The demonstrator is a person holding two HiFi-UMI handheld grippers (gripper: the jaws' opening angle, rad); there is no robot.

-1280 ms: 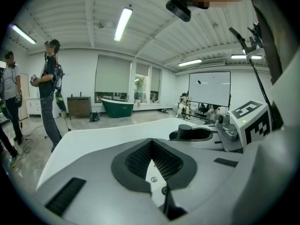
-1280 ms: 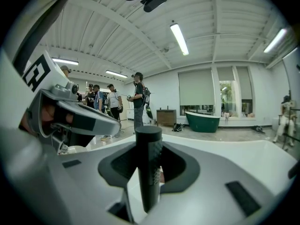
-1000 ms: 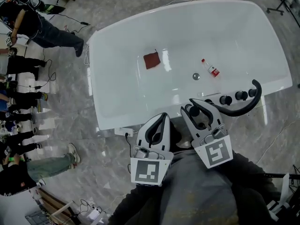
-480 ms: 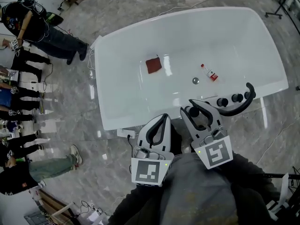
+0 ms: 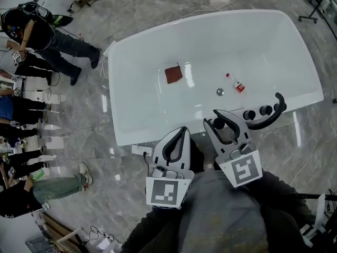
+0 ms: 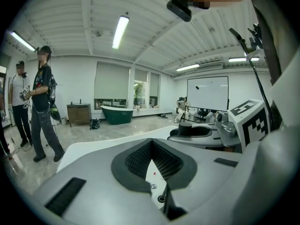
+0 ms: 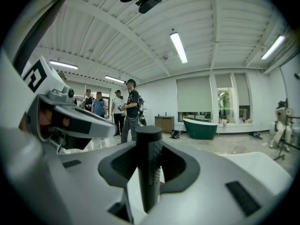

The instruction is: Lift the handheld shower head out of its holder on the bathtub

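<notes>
The white bathtub [image 5: 295, 51] lies ahead of me in the head view. At its near rim, a black handheld shower head [image 5: 218, 124] stands upright between the jaws of my right gripper [image 5: 217, 116], which is shut on it. The right gripper view shows the black ribbed handle [image 7: 149, 172] held by the right gripper [image 7: 149, 146]; its lower end is hidden. My left gripper [image 5: 181, 131] hovers beside it to the left, over the tub's near edge. The left gripper [image 6: 151, 142] is shut and holds nothing.
A curved black spout [image 5: 269, 117] and black knobs [image 5: 251, 114] sit on the rim right of the right gripper. Inside the tub lie a brown cloth [image 5: 174, 74], a small red-labelled bottle [image 5: 235, 83] and the drain [image 5: 220, 91]. Several people [image 5: 37, 33] stand at the far left.
The tub has shifted slightly up and to the right in the head view. Both grippers keep their pose, the right still on the black handle. The people at left have moved.
</notes>
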